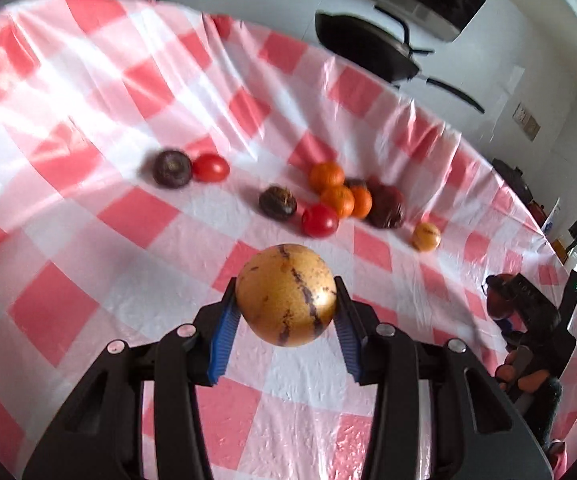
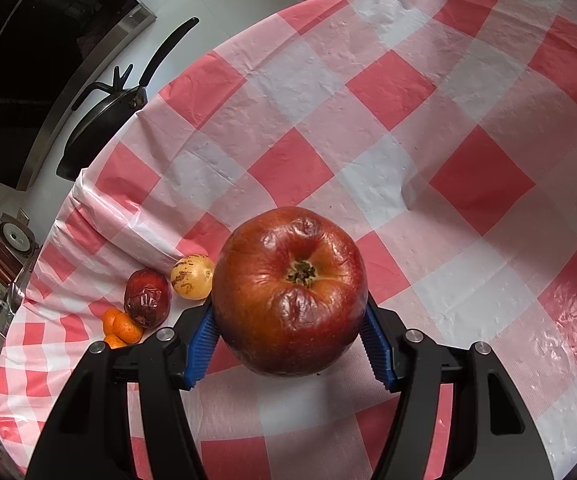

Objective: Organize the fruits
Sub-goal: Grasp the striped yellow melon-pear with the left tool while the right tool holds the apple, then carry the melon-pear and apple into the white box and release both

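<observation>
Red-and-white checked tablecloth (image 1: 88, 208) covers the table. Left claw (image 1: 286, 300) grips a streaked yellow fruit (image 1: 286, 295), lifted clear; its twin (image 1: 425, 236) lies ahead and to the right, beside the oranges (image 1: 338, 194), near the far edge. Right claw (image 2: 290, 300) clamps a wrinkled apple (image 2: 290, 292); open cloth lies ahead.

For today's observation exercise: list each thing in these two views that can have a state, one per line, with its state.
Left claw: shut on the yellow striped fruit.
Right claw: shut on the wrinkled red apple.
Oranges: clustered loose on the checked tablecloth.
Red tomatoes: lying loose.
Frying pan: off the table, behind it.
</observation>
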Available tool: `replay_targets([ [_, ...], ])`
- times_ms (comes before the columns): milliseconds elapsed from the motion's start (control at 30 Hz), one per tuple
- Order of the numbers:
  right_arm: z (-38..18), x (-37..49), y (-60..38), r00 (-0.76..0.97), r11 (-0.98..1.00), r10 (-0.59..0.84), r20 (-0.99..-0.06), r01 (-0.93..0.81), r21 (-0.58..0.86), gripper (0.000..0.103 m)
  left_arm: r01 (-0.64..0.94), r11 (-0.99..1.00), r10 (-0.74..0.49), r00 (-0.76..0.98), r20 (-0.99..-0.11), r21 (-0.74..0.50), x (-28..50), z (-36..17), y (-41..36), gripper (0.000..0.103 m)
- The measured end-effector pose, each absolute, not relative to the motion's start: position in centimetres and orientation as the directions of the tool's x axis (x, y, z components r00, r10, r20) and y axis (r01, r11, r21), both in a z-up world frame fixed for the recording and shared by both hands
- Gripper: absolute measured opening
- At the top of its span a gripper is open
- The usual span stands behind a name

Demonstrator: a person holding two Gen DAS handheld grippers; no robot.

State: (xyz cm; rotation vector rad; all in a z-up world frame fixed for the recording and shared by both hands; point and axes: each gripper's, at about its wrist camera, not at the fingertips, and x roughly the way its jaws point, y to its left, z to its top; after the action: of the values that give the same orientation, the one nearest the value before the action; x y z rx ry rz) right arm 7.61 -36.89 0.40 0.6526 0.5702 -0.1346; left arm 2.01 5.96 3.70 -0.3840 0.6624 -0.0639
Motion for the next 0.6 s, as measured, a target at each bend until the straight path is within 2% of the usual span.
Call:
replay_targets([
  [233,0.4,6.8,-37.0,0.842,0.779,0.092,-0.532,0.272,0.565,0.062,-0.061,0.953,-0.114,0.835,-0.539,-0.296,-3.4,5.3,7.1,0.045],
  [333,1.2,4.6,-34.5,0.836,0.835,0.087,-0.542,0.236,0.497,0.062,-0.070,0.971,-0.067,0.840,-0.538,-0.229,-6.6,5.3,8.3,0.045],
  [600,1.4,-3.5,-23.4,0.765,0.887,0.272,-0.583,0.037,0.461,0.062,-0.132,0.968,-0.014,0.819,-0.573,-0.212,-13.1,4.6,13.5,0.045],
])
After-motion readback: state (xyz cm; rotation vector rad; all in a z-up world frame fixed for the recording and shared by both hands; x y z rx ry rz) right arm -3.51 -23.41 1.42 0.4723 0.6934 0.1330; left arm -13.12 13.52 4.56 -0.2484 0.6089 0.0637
